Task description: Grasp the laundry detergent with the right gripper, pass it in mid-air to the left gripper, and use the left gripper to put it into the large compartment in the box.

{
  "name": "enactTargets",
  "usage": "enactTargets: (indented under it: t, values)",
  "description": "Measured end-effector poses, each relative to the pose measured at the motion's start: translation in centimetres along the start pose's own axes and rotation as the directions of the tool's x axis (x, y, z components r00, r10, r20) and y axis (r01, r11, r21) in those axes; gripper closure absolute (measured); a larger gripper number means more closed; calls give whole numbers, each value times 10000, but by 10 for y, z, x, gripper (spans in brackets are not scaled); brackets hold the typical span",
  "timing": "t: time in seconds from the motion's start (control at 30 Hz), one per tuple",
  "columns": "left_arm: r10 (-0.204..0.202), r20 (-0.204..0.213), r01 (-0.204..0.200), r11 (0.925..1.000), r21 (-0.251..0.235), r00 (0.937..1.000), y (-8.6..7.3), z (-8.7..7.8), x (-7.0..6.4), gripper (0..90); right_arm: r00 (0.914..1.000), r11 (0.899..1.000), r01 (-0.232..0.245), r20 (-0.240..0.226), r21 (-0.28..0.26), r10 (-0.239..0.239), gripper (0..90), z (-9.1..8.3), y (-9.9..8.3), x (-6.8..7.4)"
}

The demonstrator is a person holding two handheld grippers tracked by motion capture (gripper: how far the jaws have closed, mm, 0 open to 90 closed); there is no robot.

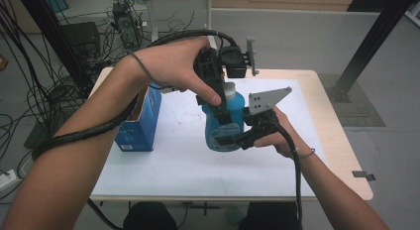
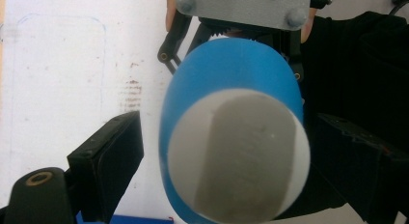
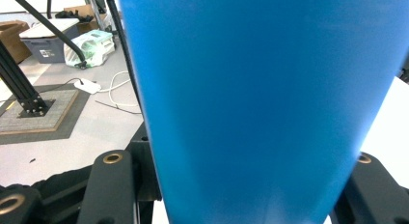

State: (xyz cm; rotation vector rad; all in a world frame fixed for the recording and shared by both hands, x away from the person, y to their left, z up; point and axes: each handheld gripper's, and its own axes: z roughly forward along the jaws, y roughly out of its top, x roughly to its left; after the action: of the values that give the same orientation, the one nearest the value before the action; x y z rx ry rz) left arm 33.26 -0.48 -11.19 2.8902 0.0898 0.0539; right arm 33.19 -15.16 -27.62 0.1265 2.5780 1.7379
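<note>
A blue bottle with a white cap is held upright above the white table sheet. My right gripper comes in from the right and is shut on the bottle's lower body, which sits between its jaws. My left gripper points down over the bottle's top. In the left gripper view the cap lies between its jaws; the left jaw stands a little apart from the blue shoulder, so the gripper is open around the cap.
A blue cardboard box stands open at the table's left edge. Black frame posts and cable tangles surround the table on the floor. The right gripper's grey plate shows beyond the bottle in the left gripper view.
</note>
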Motion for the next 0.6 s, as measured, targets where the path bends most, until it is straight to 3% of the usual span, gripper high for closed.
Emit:
enactTargets:
  t: [0.6]
  values:
    - [44, 35, -45, 9999, 146, 10000, 2, 5, -1, 129, 10000, 10000, 61, -44, 13, -61, 424, 1, 3, 2]
